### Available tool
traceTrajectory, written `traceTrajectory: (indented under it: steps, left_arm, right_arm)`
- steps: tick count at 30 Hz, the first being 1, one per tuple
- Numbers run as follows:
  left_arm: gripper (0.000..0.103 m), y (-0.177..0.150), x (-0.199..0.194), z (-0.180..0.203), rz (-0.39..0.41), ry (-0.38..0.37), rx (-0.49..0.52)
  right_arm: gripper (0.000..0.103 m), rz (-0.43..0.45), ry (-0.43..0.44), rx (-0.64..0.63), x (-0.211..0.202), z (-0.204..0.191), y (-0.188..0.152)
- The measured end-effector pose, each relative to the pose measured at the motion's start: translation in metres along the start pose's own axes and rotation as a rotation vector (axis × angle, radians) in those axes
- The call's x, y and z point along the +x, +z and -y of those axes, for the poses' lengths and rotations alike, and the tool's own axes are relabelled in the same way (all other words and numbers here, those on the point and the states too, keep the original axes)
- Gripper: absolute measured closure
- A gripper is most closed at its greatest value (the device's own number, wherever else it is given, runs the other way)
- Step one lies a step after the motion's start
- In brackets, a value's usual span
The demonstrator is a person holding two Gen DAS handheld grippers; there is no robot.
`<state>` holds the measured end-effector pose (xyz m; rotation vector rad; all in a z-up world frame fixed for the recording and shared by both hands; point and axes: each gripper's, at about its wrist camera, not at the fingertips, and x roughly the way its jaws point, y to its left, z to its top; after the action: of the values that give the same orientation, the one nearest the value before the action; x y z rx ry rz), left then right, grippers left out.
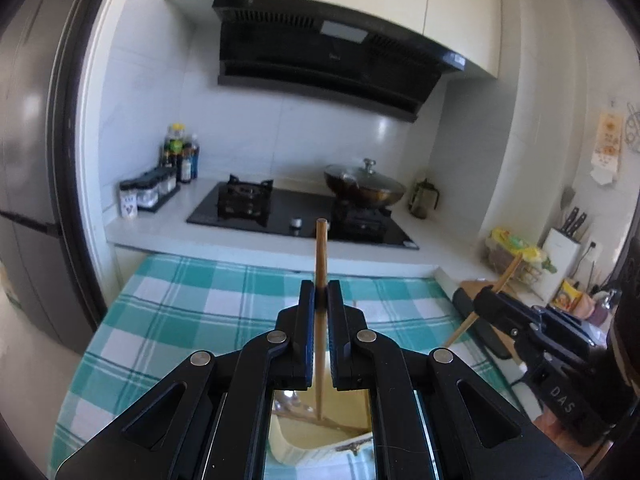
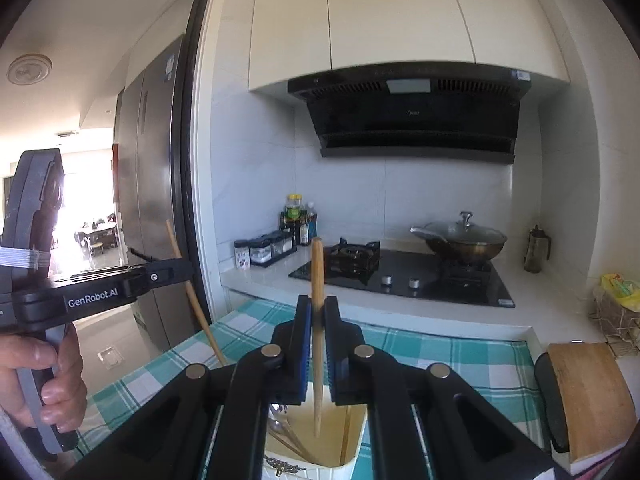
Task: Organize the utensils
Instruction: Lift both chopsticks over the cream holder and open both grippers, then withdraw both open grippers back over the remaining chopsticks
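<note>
My left gripper point(image 1: 321, 294) is shut on a wooden chopstick point(image 1: 321, 252) that stands upright; its lower end hangs over a cream utensil holder point(image 1: 296, 446) on the teal checked tablecloth point(image 1: 192, 308). My right gripper point(image 2: 317, 310) is shut on a second wooden chopstick point(image 2: 317, 276), also upright, with its tip inside the cream holder point(image 2: 352, 454), which holds a metal spoon point(image 2: 280, 426) and other chopsticks. Each gripper shows in the other's view: the right one point(image 1: 486, 300) at the right, the left one point(image 2: 176, 270) at the left.
A black gas hob point(image 2: 404, 274) with a lidded wok point(image 2: 464, 240) sits on the white counter behind the table. Spice jars and bottles point(image 2: 280, 240) stand at its left. A wooden cutting board point(image 2: 588, 396) lies at the table's right. A fridge point(image 2: 148, 184) stands left.
</note>
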<state>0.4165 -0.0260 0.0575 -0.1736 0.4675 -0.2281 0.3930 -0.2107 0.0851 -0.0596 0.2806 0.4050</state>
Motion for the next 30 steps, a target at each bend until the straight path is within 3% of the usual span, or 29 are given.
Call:
traceTrajectory:
  steps: [4,8,9,10,12,13,17,19,21,26,30]
  left_arm:
    - [0.099,-0.018,0.046,-0.008,-0.136,-0.013,-0.020]
    - [0.098,-0.035,0.077,-0.007,-0.229,-0.012,-0.013]
    - [0.093,-0.037,0.078,-0.008,-0.237,-0.006,-0.021]
    - [0.081,-0.040,0.076,-0.010,-0.241,-0.012,-0.033]
    - [0.059,-0.042,0.063,-0.012,-0.231,-0.025,-0.041]
    - [0.051,-0.044,0.055,-0.011,-0.225,-0.023,-0.034]
    - [0.032,-0.067,0.020,-0.011,-0.280,-0.036,0.016]
    - [0.024,-0.096,0.005,-0.012,-0.344,-0.036,0.037]
    - [0.023,-0.132,-0.005,-0.012,-0.412,-0.027,0.053]
    - [0.023,-0.242,-0.033,-0.009,-0.520,0.025,0.015]
    - [0.023,-0.279,-0.046,0.011,-0.508,0.038,-0.057]
  right_arm:
    - [0.097,-0.207,0.029,0.000,0.063,0.002,-0.027]
    - [0.096,-0.360,0.046,0.015,0.108,0.004,-0.054]
    - [0.095,-0.386,0.052,0.023,0.115,0.005,-0.059]
    - [0.094,-0.400,0.066,0.042,0.121,0.007,-0.063]
    - [0.074,-0.393,0.090,0.082,0.119,0.011,-0.066]
    - [0.061,-0.373,0.099,0.100,0.113,0.014,-0.067]
    - [0.060,-0.336,0.092,0.069,0.082,0.010,-0.068]
    - [0.060,-0.333,0.086,0.056,0.058,0.014,-0.076]
    - [0.059,-0.343,0.077,0.061,0.028,0.020,-0.094]
    - [0.056,-0.452,-0.061,0.083,-0.051,0.043,-0.189]
    - [0.056,-0.617,-0.196,0.135,-0.099,0.054,-0.275]
